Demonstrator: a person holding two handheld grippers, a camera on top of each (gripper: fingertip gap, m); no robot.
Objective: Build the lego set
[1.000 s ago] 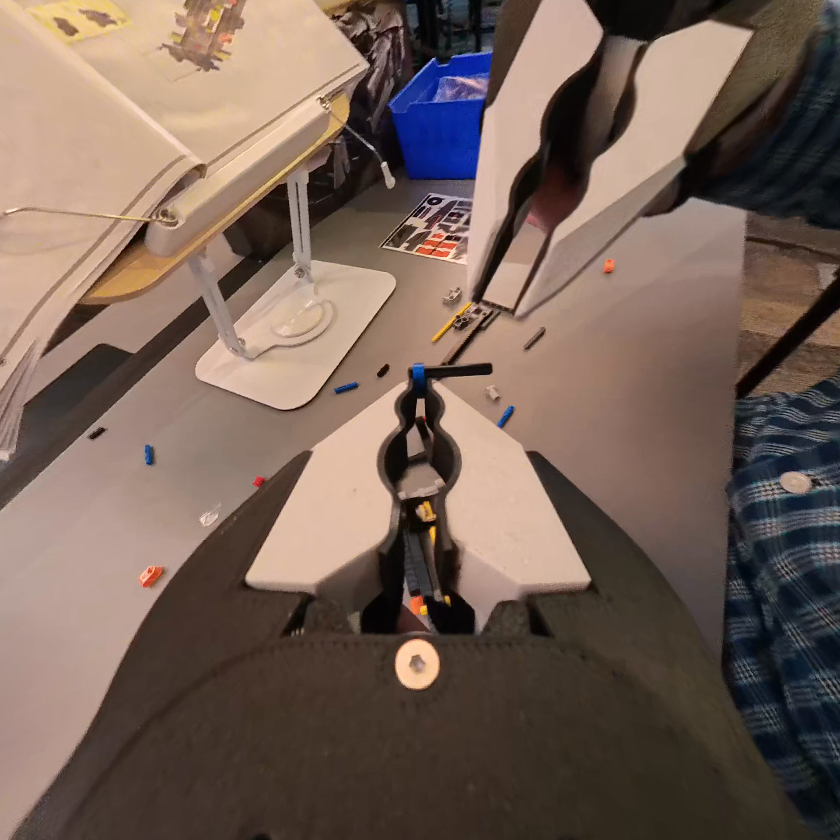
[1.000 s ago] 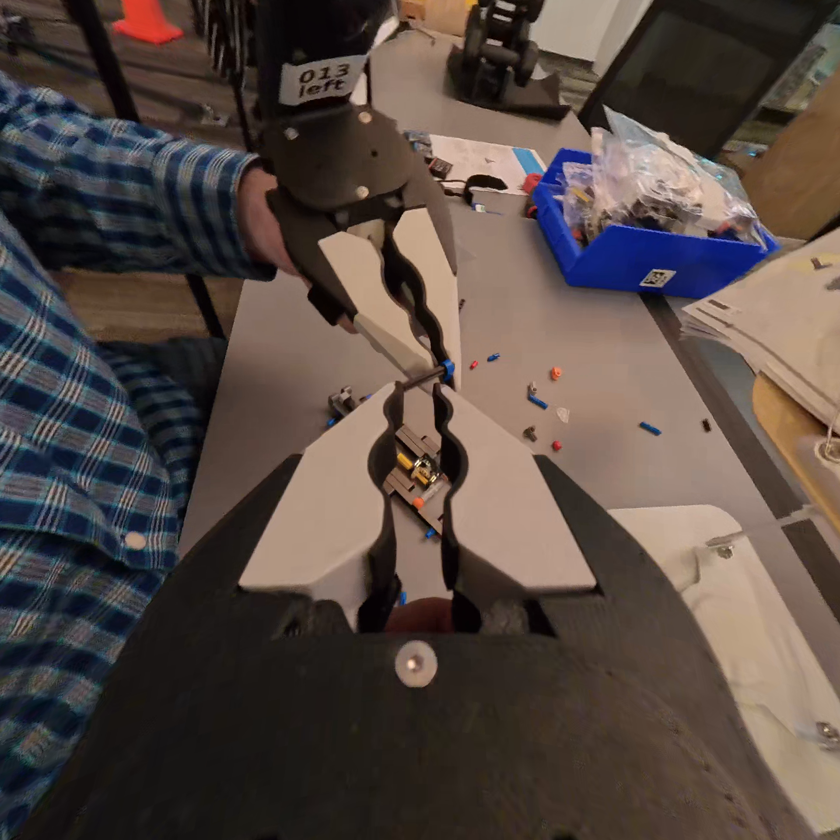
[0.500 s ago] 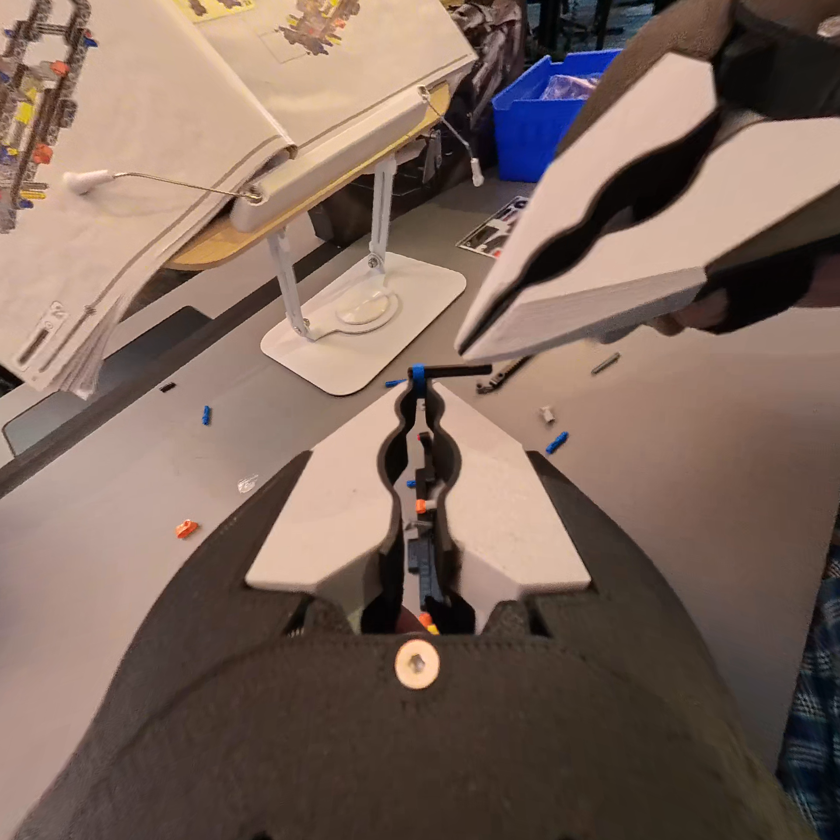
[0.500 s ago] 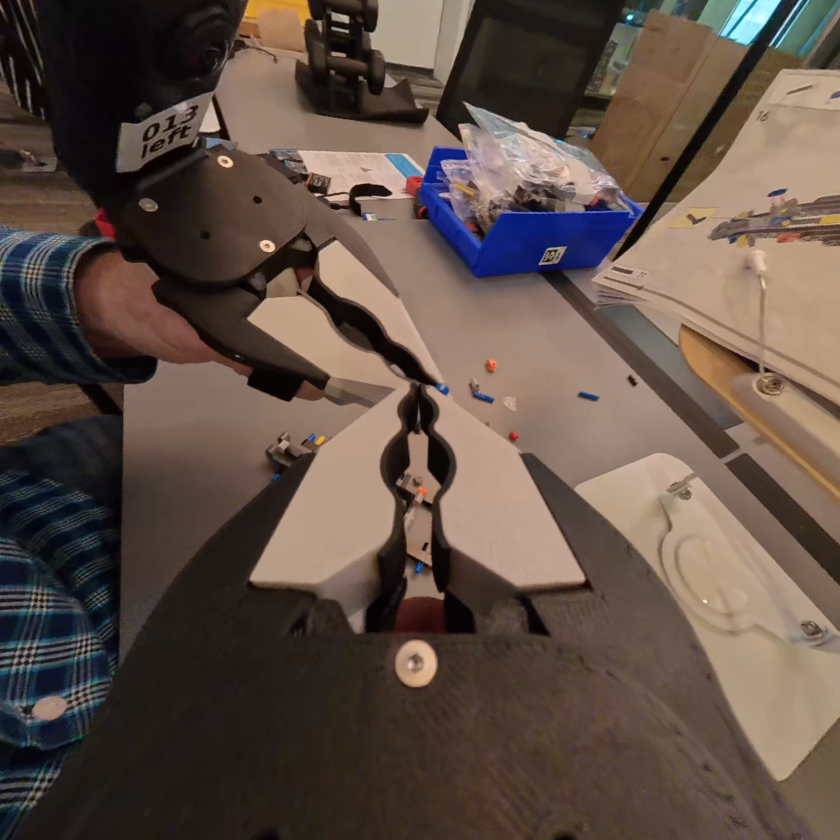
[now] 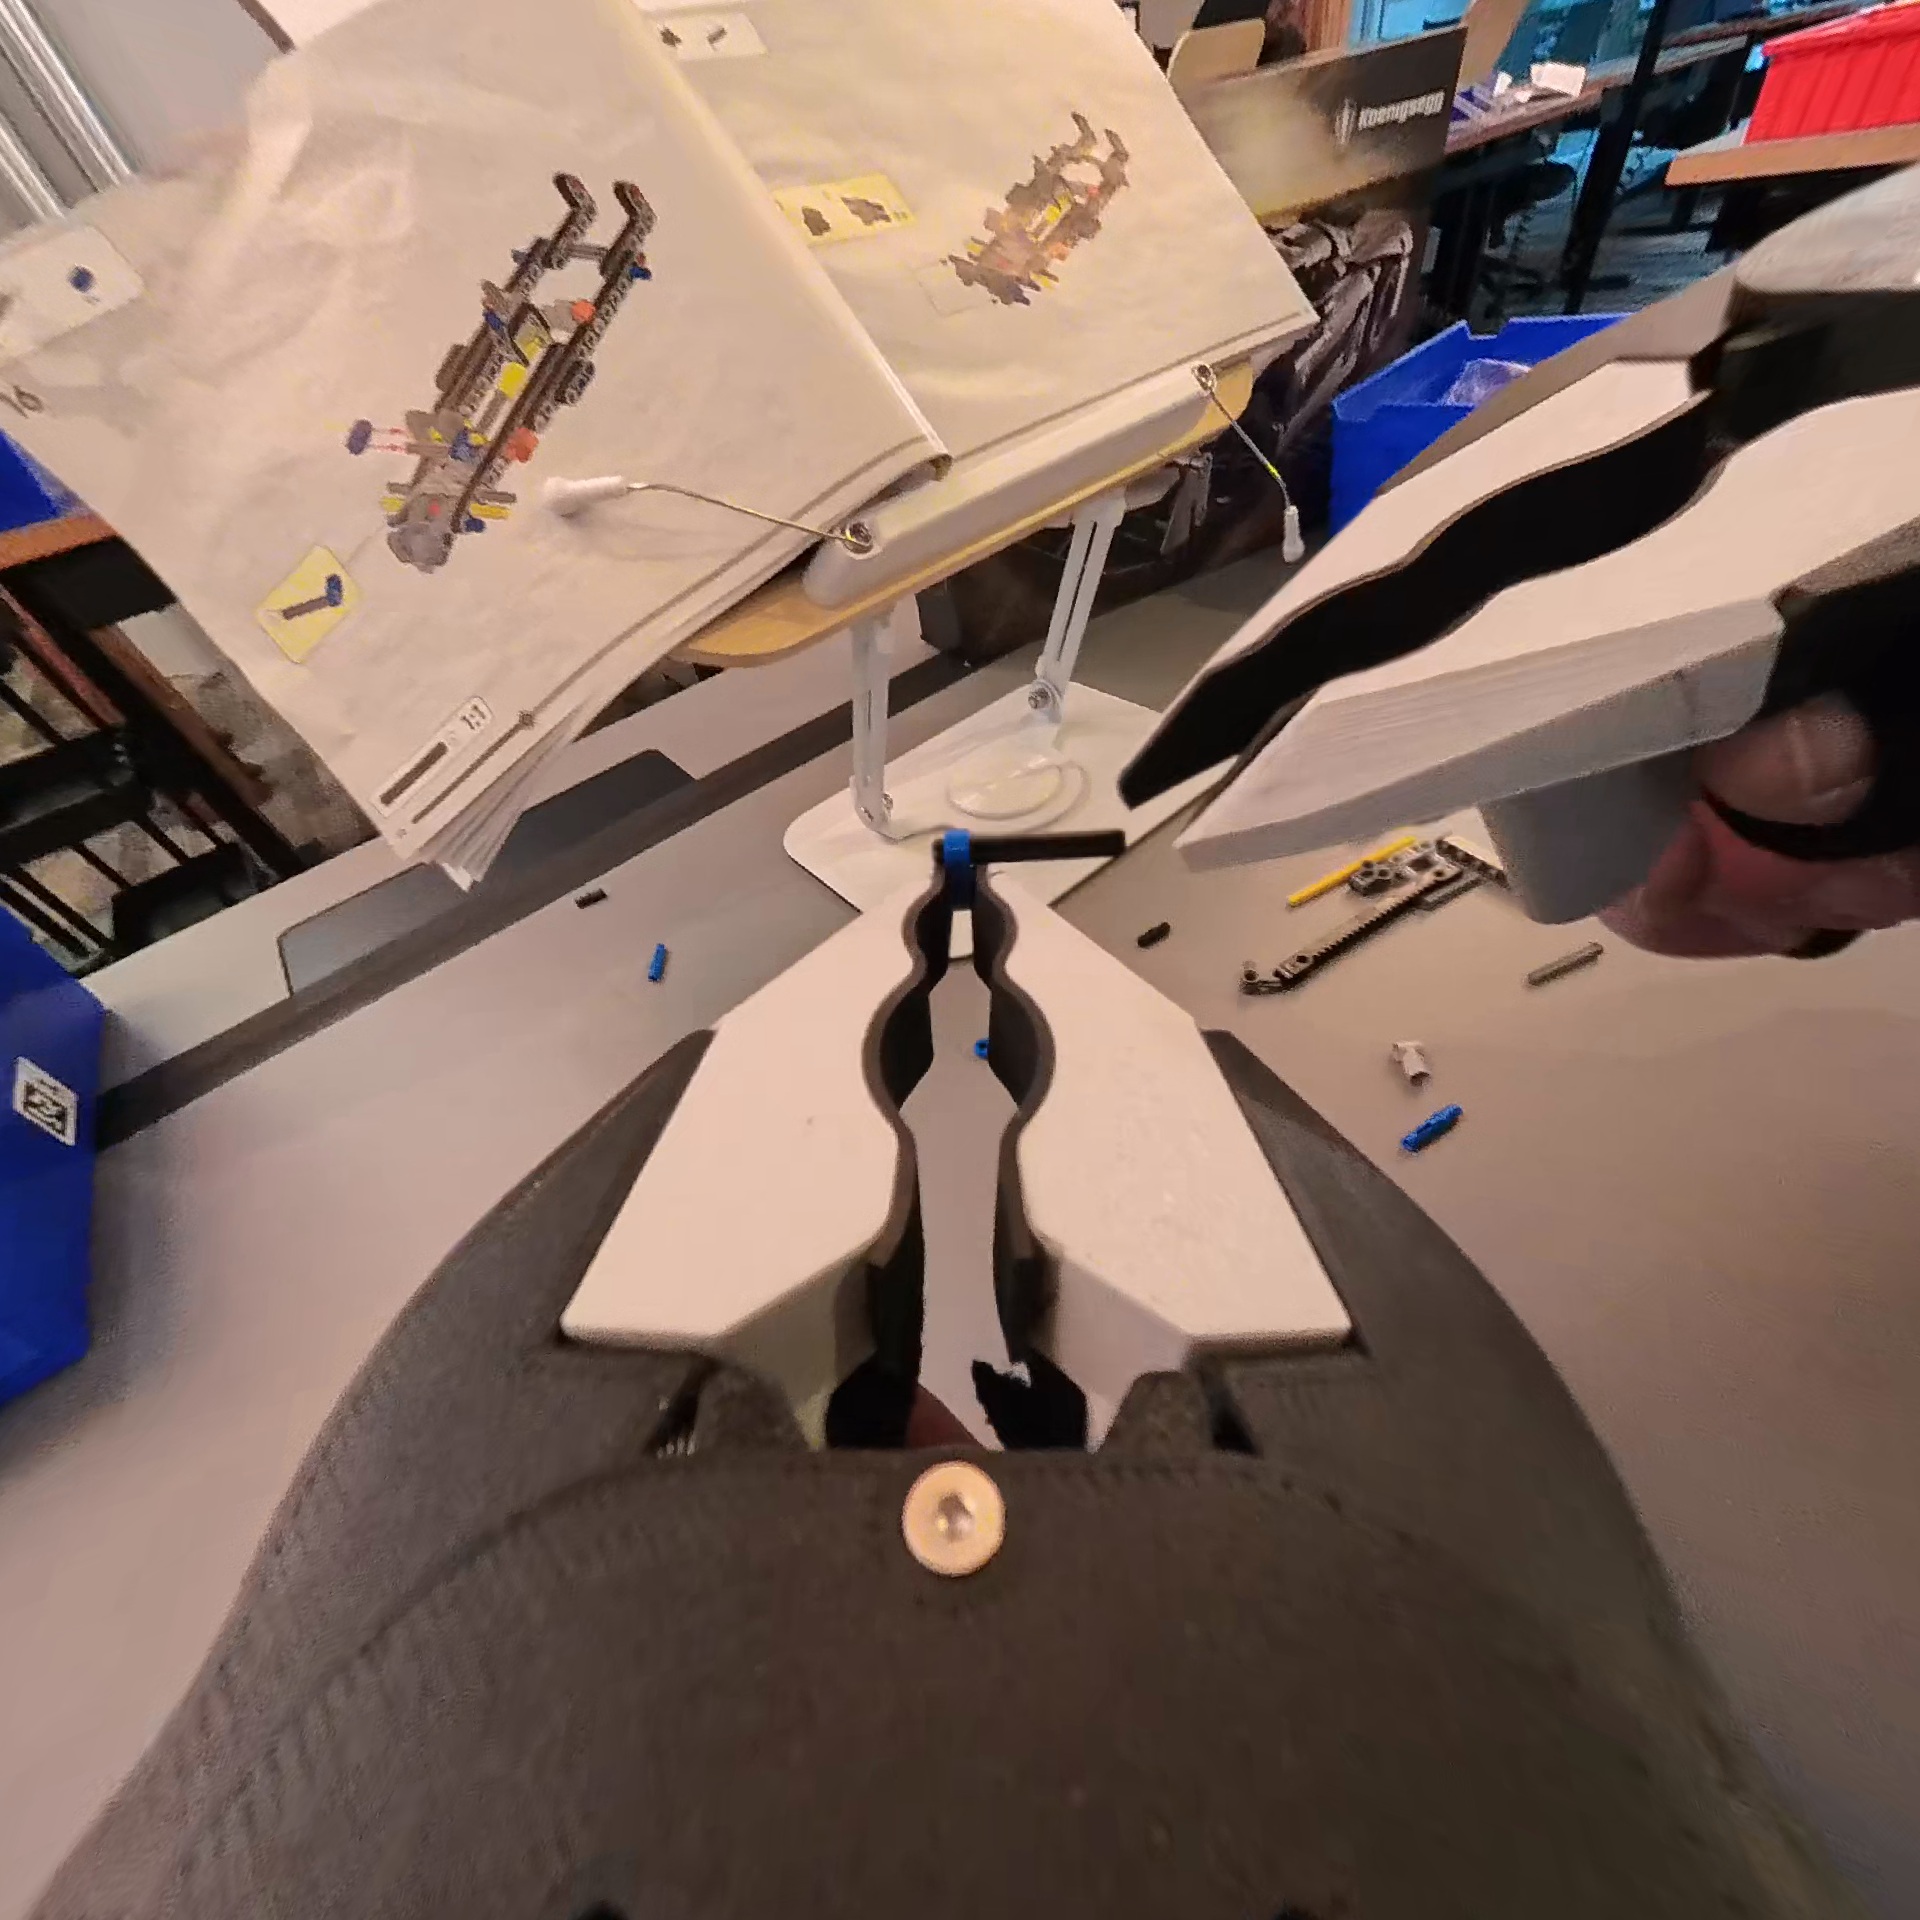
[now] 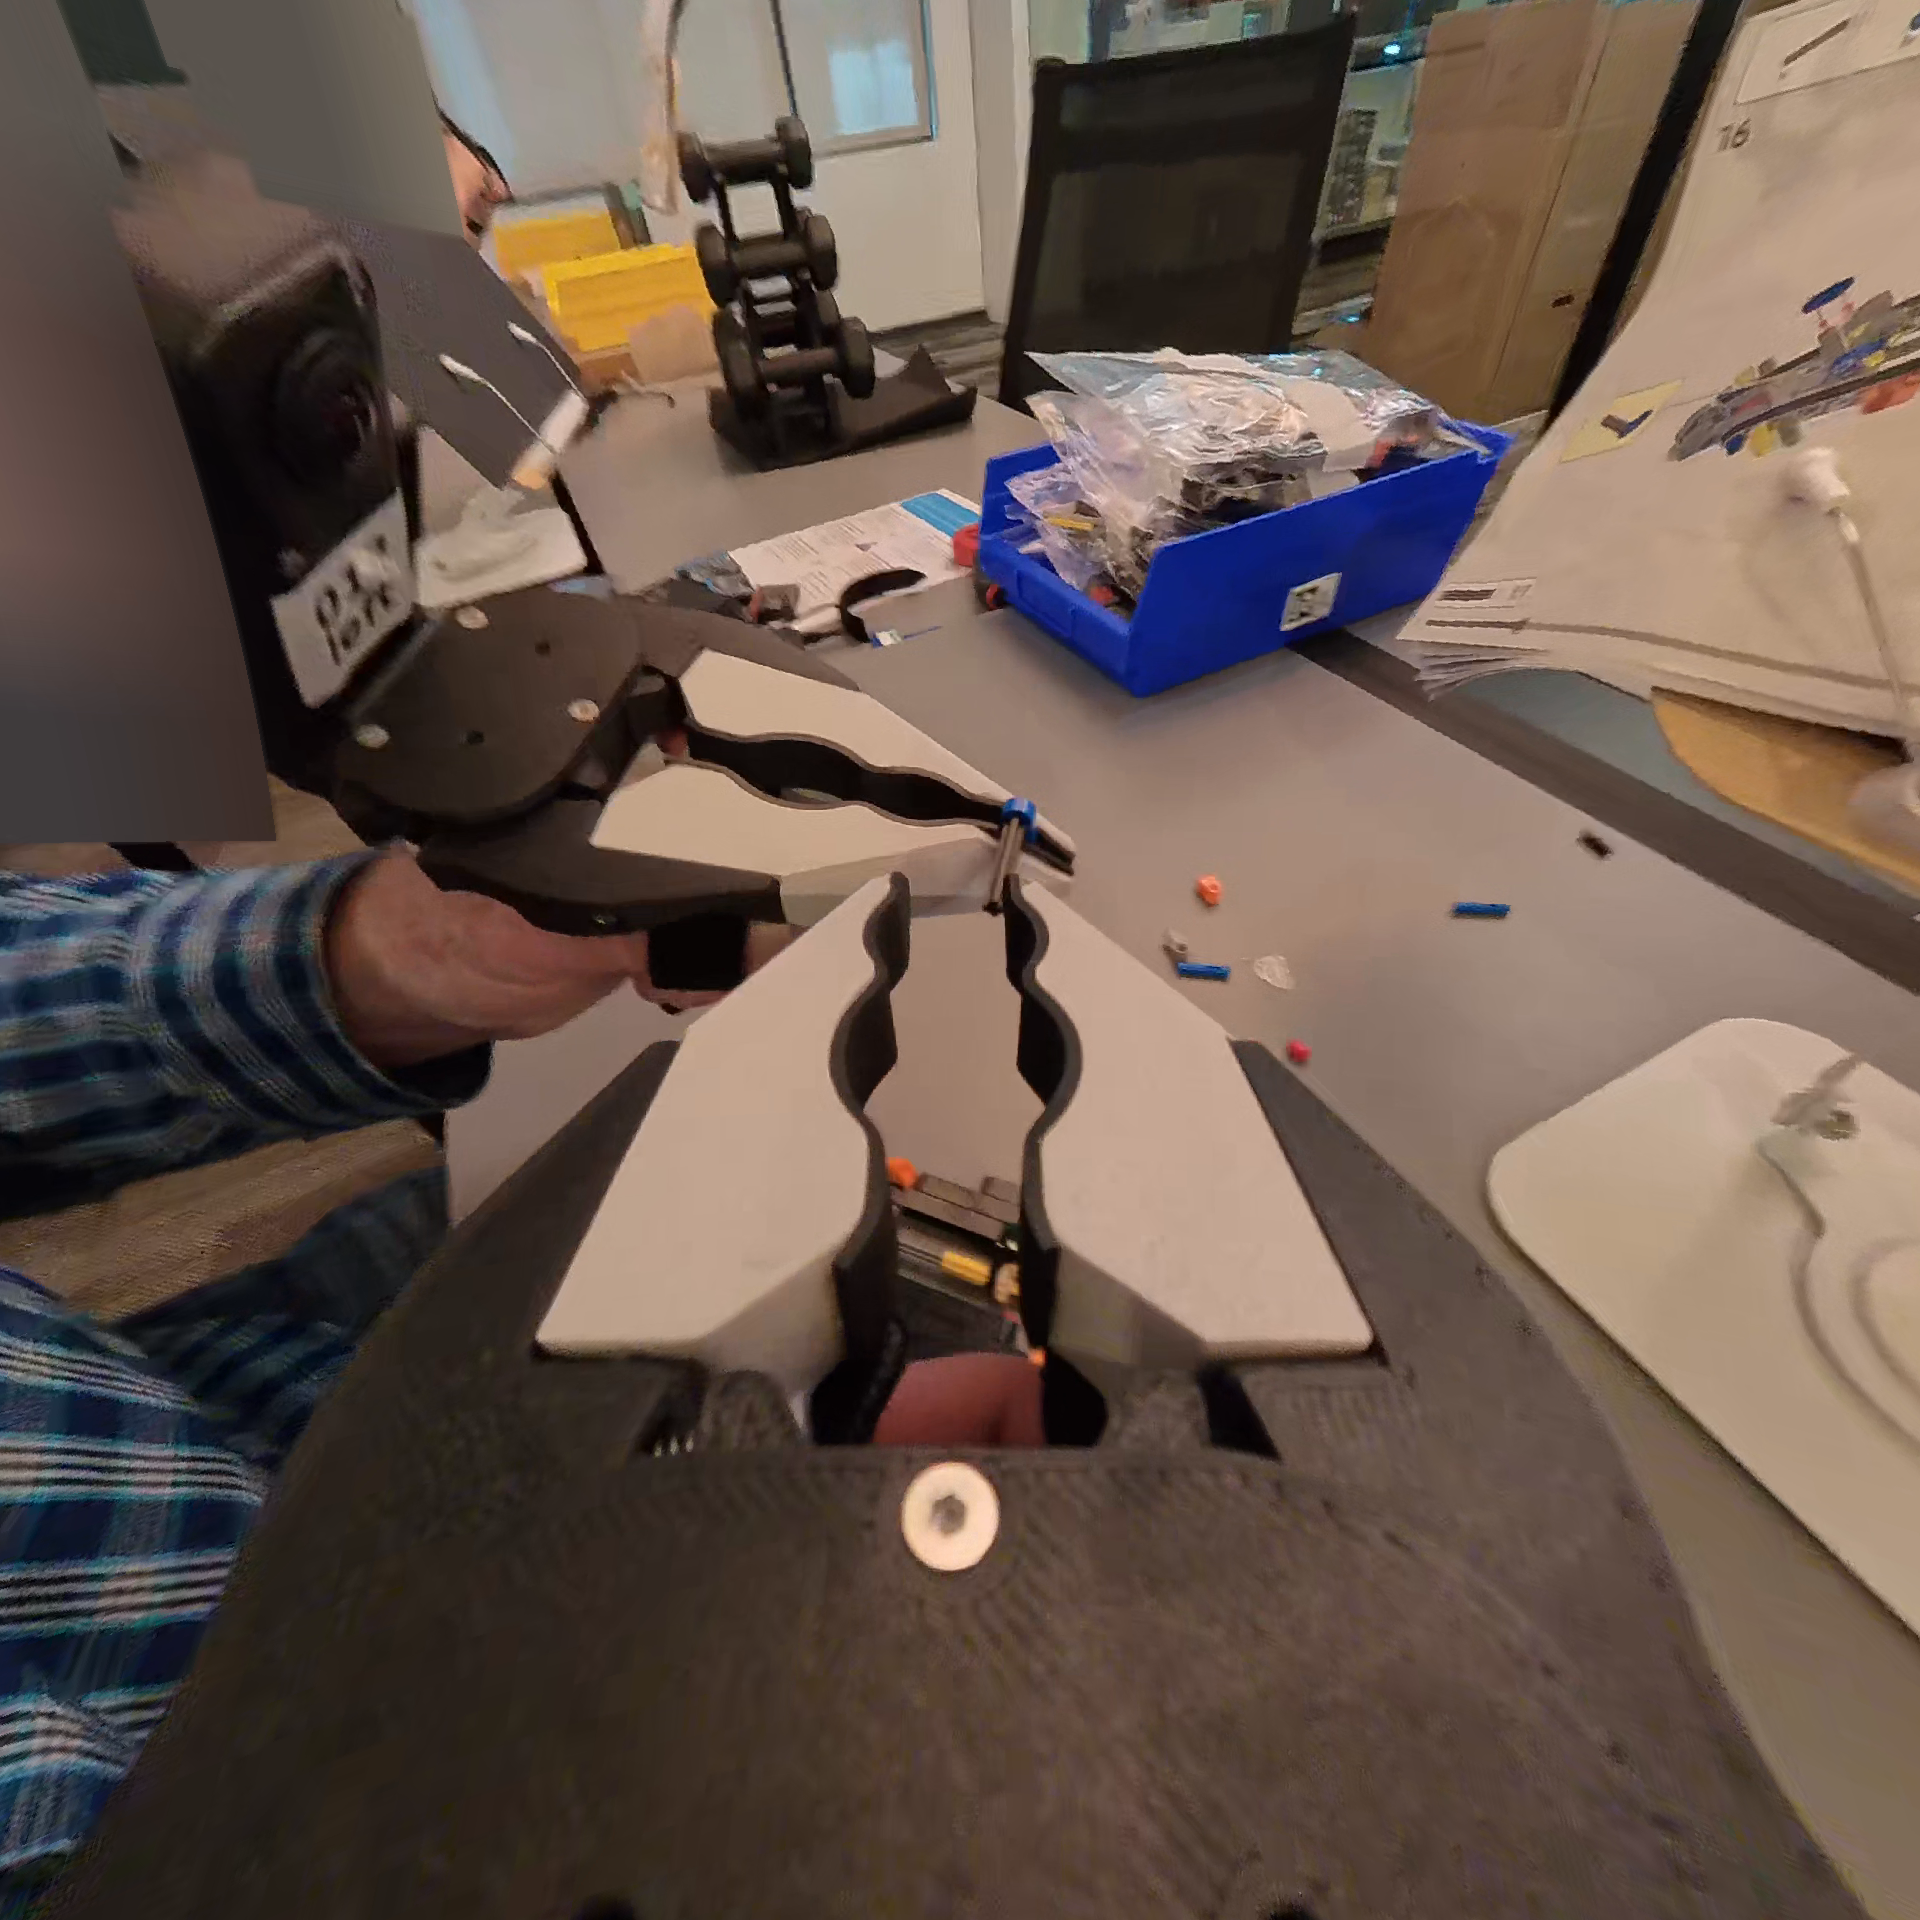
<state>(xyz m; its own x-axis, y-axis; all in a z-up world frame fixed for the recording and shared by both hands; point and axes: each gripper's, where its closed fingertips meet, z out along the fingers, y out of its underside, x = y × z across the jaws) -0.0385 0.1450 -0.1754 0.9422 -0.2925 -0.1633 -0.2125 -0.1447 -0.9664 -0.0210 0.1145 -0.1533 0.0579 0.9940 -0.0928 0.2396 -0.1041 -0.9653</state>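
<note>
Left gripper (image 5: 961,883) pinches the blue connector (image 5: 956,850), presenting its black axle (image 5: 1049,844); right gripper (image 6: 951,902), jaws parted and seemingly empty, lines up alongside.

Workshop: shelving (image 5: 1558,114), parts bins (image 6: 1236,582).

Blue bin (image 6: 1236,603), blue-checked sleeve (image 6: 156,997), grey table (image 5: 1558,1299), white-grey fingers (image 5: 790,1143).

instruction booklet (image 6: 1704,343): printed number | left hand-held gripper (image 6: 1044,844): numbered tag | bin (image 6: 1226,597): code sticker
</note>
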